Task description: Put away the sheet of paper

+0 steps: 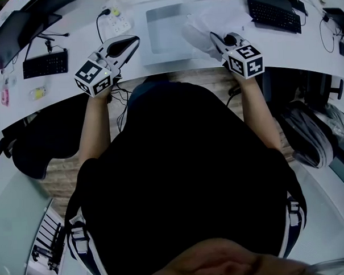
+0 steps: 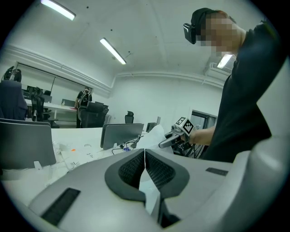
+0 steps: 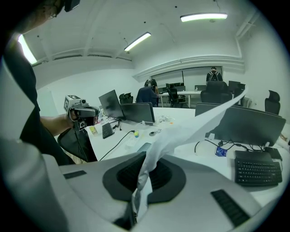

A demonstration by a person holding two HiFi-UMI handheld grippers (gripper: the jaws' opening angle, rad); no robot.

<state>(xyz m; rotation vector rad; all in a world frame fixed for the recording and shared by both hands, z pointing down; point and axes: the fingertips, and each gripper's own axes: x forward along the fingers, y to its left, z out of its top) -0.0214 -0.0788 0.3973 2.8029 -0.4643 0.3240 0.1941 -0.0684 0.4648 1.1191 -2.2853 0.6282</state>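
Two grippers were counted: the left gripper at eleven o'clock and the right gripper at one o'clock. One sheet of paper was counted at twelve o'clock. Two keyboards were found: the near keyboard at ten o'clock and the far keyboard at one o'clock. One monitor and one power strip were noted.
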